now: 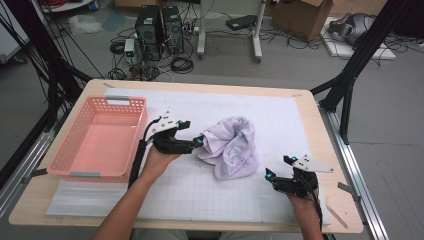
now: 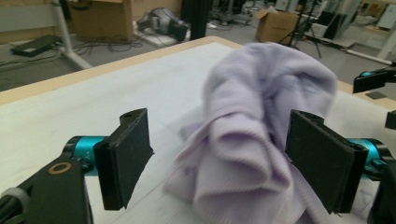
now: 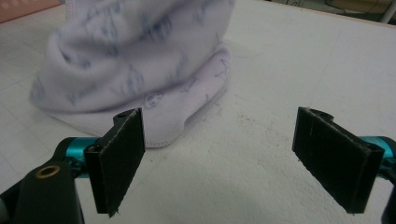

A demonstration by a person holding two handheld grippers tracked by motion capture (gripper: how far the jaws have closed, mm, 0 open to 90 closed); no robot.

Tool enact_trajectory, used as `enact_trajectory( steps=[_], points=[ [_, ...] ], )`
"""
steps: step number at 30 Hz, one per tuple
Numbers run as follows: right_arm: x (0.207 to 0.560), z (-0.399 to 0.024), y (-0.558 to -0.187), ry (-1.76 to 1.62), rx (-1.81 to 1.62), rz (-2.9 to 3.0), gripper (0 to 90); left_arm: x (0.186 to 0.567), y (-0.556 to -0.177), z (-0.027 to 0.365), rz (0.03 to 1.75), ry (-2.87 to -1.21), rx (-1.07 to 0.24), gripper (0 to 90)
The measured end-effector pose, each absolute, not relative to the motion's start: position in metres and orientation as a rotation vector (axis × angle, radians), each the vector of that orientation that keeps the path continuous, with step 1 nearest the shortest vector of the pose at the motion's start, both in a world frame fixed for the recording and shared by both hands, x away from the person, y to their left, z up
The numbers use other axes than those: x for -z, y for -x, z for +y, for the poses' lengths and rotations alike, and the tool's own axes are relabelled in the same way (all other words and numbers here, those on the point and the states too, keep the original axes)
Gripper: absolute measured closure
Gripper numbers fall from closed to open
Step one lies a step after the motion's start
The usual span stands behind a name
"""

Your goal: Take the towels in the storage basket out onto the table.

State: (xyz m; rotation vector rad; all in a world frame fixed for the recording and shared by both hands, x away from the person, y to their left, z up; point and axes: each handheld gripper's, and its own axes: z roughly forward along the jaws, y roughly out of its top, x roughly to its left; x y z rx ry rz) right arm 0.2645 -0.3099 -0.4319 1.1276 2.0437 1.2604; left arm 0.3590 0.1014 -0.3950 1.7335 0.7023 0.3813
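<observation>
A crumpled pale lilac cloth with a faint blue print lies in a heap on the white gridded mat. My left gripper points right at the cloth's left edge. Its jaws stand wide, and in the left gripper view a fold of the cloth sits between them without the left gripper pressing on it. My right gripper rests on the mat to the right of the cloth and nearer the person. In the right gripper view the right gripper is open over bare mat, with the cloth ahead at the left.
A pink plastic basket stands on the table's left side, just left of the left hand. The wooden table edge borders the mat at the right. Cables, computer towers and boxes sit on the floor beyond.
</observation>
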Motion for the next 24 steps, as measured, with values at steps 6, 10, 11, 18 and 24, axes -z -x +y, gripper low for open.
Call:
enact_trajectory(
  steps=[6,10,11,18,24],
  points=[
    [0.431,-0.309,-0.267,-1.129,-1.271,2.037,16.1,0.403,-0.349,0.122,0.752,-1.718,-0.381,22.3],
    [0.431,-0.310,-0.267,-1.151,-1.266,2.025,16.1,0.409,-0.346,0.125,0.751,-1.733,-0.371,22.6],
    [0.432,-0.311,-0.267,-1.156,-1.265,2.024,16.1,0.410,-0.346,0.125,0.750,-1.733,-0.370,22.6],
    [0.432,-0.313,-0.266,-1.166,-1.257,2.024,16.1,0.415,-0.346,0.122,0.739,-1.748,-0.366,23.5],
    [0.433,-0.314,-0.267,-1.181,-1.251,2.023,16.1,0.416,-0.347,0.124,0.750,-1.751,-0.356,23.7]
  ],
)
